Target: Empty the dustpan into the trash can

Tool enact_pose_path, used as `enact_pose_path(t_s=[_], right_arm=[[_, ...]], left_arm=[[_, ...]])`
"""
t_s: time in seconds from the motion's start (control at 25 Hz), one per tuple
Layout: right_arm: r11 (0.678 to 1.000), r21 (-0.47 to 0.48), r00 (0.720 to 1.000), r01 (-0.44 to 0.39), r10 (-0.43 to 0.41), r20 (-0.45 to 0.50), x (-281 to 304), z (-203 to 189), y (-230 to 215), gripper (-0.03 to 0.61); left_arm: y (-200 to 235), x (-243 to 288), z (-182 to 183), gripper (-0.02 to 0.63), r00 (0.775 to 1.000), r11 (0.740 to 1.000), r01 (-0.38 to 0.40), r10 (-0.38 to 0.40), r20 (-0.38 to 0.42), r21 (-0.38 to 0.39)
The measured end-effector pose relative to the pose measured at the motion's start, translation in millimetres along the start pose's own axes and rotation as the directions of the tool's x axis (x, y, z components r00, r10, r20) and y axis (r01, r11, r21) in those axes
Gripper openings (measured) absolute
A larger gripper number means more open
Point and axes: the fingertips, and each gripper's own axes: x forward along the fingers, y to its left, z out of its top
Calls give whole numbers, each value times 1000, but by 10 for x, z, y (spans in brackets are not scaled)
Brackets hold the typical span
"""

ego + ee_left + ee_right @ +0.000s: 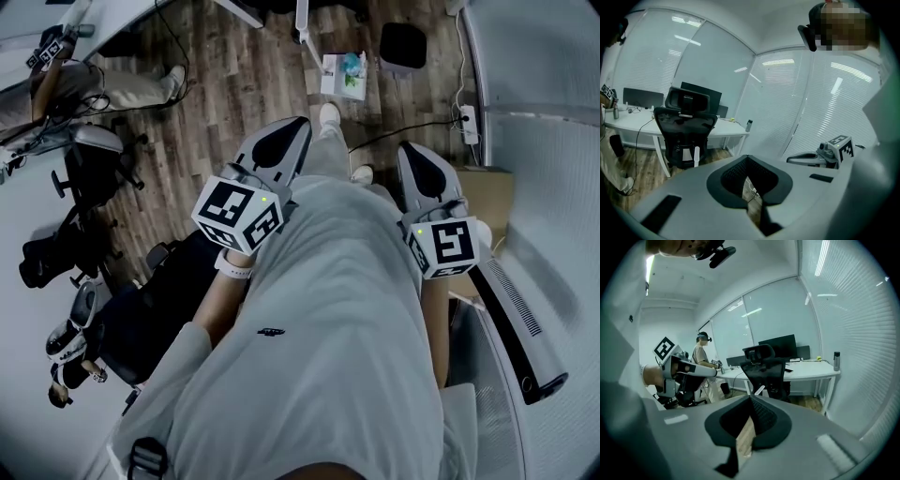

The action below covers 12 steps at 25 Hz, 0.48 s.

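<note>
- Head view: the left gripper (286, 141) and right gripper (419, 173) are held out in front of the body, one on each side, tips toward the floor ahead. A likely trash can (403, 45), dark and squarish, stands on the wood floor beyond the shoes (328, 114), near a white box (342, 75). No dustpan can be made out.
- Left gripper view: the jaws are together with nothing between them, and only floor shows through the slit. A chair (684, 126) and desk (726, 133) lie ahead, with the right gripper (806, 159) off to the side. No dustpan.
- Right gripper view: the jaws are together and empty. A chair (764, 371) and desk (806, 373) lie ahead, and another person (701, 355) stands beyond the left gripper (701, 371). No dustpan.
- Judgement: this is the step before pickup, with nothing held yet. The next move calls for finding the dustpan, spreading one gripper's jaws and closing them on its handle.
- The dustpan's heading and long axis cannot be told, as it is out of every view.
</note>
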Motion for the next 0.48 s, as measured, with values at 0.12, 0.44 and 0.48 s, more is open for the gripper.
enact_pose_path(t_s=[0.12,0.44,0.48], right_arm=[[999,-11,999,-38,38,-4,234,188,3,9],[981,-191,998,-34,24,-53,1049,787,32,9],[979,-202,999,-32,23,-47,1142,850,41,9]], left_arm=[[218,128,203,2,1000,1000,5,-5,15,0],[917,364,760,2,997,999,39,-38,66,-12],[1001,380,820,2,996,999,45,-44,73,-9]])
